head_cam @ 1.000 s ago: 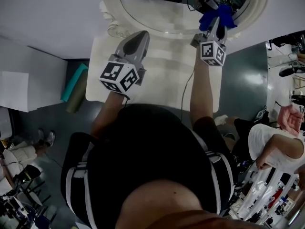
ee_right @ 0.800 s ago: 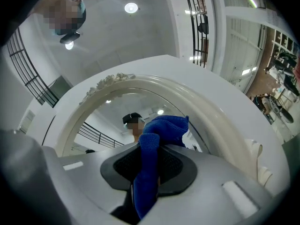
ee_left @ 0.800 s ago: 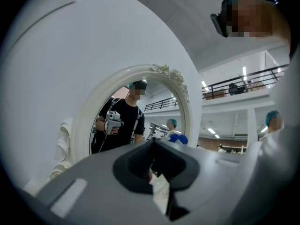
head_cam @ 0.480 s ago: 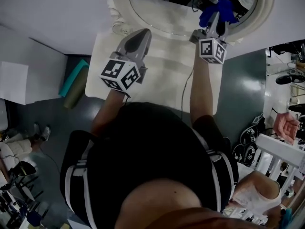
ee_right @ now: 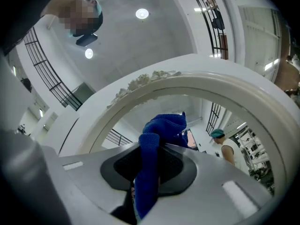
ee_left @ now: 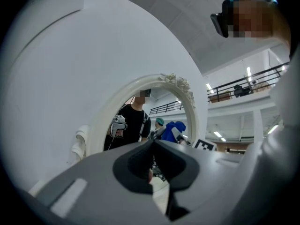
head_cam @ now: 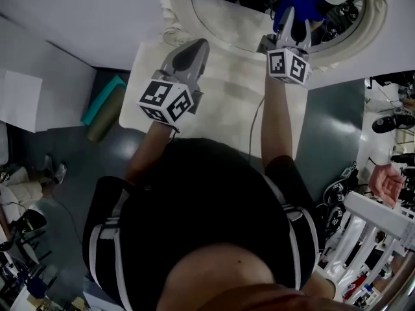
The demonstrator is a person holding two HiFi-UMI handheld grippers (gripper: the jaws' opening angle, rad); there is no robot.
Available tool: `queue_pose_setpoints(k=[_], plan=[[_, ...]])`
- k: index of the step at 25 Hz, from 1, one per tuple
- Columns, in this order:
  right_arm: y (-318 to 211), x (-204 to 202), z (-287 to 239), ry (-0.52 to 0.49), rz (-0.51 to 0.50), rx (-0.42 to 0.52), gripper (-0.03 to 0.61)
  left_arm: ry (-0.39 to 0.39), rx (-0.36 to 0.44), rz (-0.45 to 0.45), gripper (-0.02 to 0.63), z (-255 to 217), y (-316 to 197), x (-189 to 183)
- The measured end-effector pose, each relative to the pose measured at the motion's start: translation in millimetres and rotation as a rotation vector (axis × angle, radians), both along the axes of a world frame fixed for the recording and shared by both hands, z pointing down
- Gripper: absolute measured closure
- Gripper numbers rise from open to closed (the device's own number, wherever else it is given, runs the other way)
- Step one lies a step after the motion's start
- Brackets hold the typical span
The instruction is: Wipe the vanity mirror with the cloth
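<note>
An oval vanity mirror point(head_cam: 233, 18) in an ornate white frame point(head_cam: 175, 24) stands at the back of a white table point(head_cam: 224, 102). My right gripper point(head_cam: 290, 15) is shut on a blue cloth point(head_cam: 299, 0) and holds it against the right side of the glass. In the right gripper view the blue cloth point(ee_right: 154, 139) hangs bunched between the jaws, with the frame point(ee_right: 197, 78) arching above. My left gripper point(head_cam: 194, 45) is shut and holds nothing. It hovers over the table near the frame's lower left. The left gripper view shows the mirror point(ee_left: 140, 121) ahead and the cloth point(ee_left: 176, 128) at its right.
A teal roll point(head_cam: 102, 100) and an olive roll point(head_cam: 104, 123) lie on the floor left of the table. A white board point(head_cam: 19, 99) stands further left. A thin cable point(head_cam: 254, 118) runs across the table. Another person's hand point(head_cam: 386, 181) and a white rack point(head_cam: 369, 235) are at the right.
My right gripper has carried the cloth higher up the glass and a little left across it. The left gripper has stayed by the frame. The head view has shifted.
</note>
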State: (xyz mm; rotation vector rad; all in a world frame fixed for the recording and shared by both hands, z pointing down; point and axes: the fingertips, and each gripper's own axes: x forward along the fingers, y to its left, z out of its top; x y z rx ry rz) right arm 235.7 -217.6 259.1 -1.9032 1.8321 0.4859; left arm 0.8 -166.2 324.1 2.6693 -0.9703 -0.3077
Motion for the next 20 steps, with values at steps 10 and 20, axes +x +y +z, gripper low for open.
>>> queue_pose_setpoints(k=[10,20], plan=[[-33,-76,-3,0.223,-0.067,-0.049,0.502,0.005,-0.022,-0.039,0.603,4,-16,-18],[-52,-123,22,0.576,-0.023,-0.118,0.502,0.001,-0.042,-0.050,0.603,13,-29,-22]])
